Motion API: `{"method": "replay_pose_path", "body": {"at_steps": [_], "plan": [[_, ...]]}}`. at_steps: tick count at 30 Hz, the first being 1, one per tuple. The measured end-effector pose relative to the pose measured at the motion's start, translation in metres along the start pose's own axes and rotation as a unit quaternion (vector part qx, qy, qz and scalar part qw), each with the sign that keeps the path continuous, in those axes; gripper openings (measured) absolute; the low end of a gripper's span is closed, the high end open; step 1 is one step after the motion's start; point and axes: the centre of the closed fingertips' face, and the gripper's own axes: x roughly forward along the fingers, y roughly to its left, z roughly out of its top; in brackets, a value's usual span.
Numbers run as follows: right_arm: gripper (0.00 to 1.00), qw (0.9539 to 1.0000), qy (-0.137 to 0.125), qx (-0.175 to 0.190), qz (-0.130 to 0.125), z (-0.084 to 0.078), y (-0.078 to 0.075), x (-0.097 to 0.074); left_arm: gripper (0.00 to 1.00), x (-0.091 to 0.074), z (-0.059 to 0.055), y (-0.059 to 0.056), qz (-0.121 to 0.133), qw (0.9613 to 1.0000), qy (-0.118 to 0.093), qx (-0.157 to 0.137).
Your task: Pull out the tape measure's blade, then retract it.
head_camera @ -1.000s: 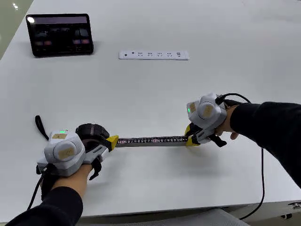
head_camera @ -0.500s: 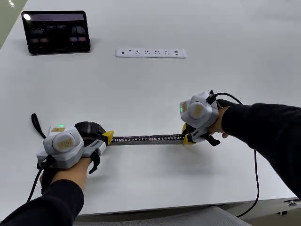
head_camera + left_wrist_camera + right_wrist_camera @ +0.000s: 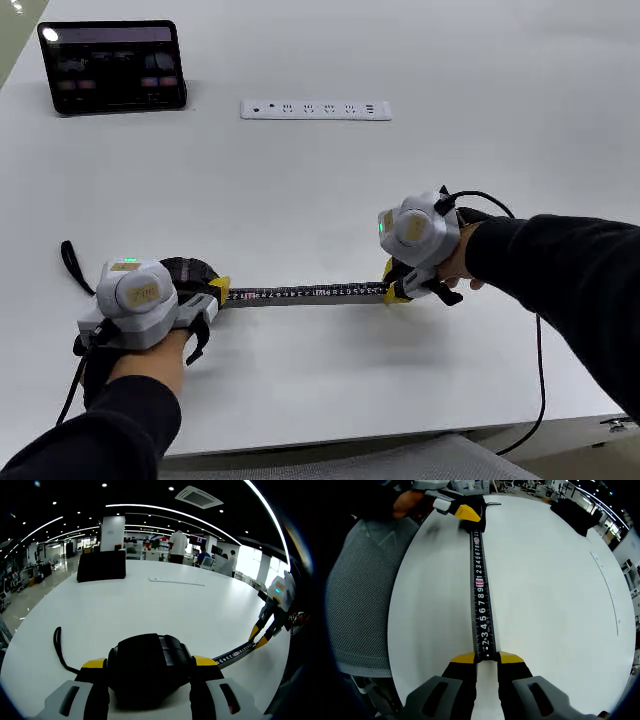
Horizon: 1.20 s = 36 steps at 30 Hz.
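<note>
Tape measure case (image 3: 185, 272) sits on the table (image 3: 330, 190), clamped betw. the yellow tips of your left tongs (image 3: 150, 663). Its blade (image 3: 479, 580) runs out flat over the table, straight to your right tongs (image 3: 487, 657), which are pinched tight on its end. Strap (image 3: 72, 265) lies just outside the left tongs. Power strip (image 3: 315, 109) & tablet (image 3: 112, 66) lie well beyond both tongs.
</note>
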Motion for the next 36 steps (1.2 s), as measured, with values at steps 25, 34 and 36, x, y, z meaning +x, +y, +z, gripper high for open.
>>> {"method": "replay_pose_path", "body": {"at_steps": [25, 34, 36], "plan": [[0.11, 0.9996, -0.021, 0.018, -0.011, 0.007, 0.000, 0.002, 0.61, 0.002, -0.001, 0.001, -0.006, 1.0000, 0.003, -0.006], [0.11, 0.9995, -0.023, 0.019, -0.010, 0.013, -0.001, 0.004, 0.61, 0.002, -0.001, 0.002, -0.008, 0.9999, 0.005, -0.008], [0.11, 0.9995, -0.023, 0.018, -0.011, 0.014, -0.001, 0.004, 0.61, 0.002, -0.001, 0.002, -0.008, 0.9999, 0.005, -0.009]]}}
